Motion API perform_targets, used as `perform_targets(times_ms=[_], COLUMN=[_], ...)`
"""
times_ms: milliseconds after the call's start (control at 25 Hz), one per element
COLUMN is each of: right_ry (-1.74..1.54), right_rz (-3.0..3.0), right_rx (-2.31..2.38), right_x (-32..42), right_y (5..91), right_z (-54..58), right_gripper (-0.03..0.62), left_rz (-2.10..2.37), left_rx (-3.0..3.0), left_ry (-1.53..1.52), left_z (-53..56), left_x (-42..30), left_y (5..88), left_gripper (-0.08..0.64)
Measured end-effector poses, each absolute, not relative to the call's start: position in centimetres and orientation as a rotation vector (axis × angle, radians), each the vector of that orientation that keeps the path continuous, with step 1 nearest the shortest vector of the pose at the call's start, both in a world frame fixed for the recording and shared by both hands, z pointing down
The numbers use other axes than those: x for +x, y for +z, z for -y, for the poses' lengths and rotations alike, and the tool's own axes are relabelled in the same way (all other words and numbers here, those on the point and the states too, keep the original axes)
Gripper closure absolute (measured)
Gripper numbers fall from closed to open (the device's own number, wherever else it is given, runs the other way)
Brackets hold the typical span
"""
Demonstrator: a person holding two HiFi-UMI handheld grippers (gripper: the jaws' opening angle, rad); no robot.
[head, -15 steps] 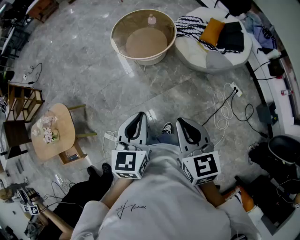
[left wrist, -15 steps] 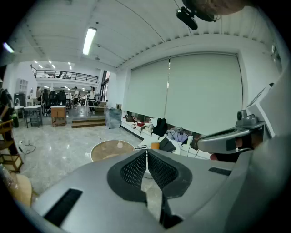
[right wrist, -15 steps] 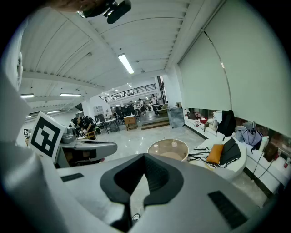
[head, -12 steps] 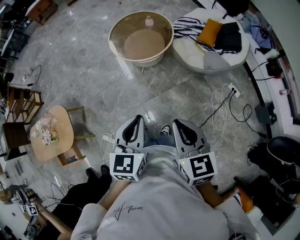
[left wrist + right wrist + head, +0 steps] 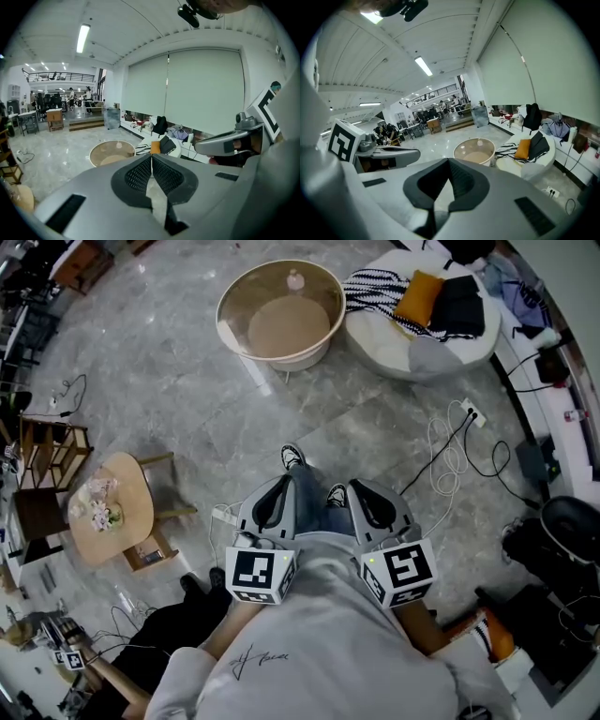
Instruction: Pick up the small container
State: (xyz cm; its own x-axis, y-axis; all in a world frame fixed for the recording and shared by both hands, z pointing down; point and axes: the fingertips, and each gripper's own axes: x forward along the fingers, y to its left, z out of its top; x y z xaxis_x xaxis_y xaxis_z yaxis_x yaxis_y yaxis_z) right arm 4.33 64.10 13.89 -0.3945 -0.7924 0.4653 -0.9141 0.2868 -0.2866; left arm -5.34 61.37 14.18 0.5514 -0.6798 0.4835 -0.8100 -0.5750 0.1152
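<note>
Small container (image 5: pixel 295 279), pale pink and bottle-like, upright near the far edge of a round glass-topped table (image 5: pixel 281 358), top centre of the head view. Left gripper (image 5: pixel 274 504) and right gripper (image 5: pixel 367 506) lower centre, jaws pressed together, empty, well apart from it.

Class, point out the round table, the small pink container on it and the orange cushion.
round table (image 5: pixel 291 359), head view, near rim wall.
small pink container (image 5: pixel 295 279), head view, its body.
orange cushion (image 5: pixel 419 298), head view, its middle.

Open office-studio hall: marble floor (image 5: pixel 169 381), mezzanine railing (image 5: pixel 61 75), desks (image 5: pixel 26 117), loose cables (image 5: pixel 450 454), round sofa (image 5: pixel 394 341).
</note>
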Motion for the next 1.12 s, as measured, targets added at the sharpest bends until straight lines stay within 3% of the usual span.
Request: perform_targets(times_ms=[1120], right_ry=[0.698], right_rz=[2.284], right_rx=[1.487], right_x=[-1.1], right_y=[13.5], right_z=[-45.4], right_gripper=[0.577], left_rz=[1.165], left_rx=[2.443], left_ry=[0.461], left_z=[-42.6], left_x=[-9.2], left_y=[14.1], left_gripper=[0.541])
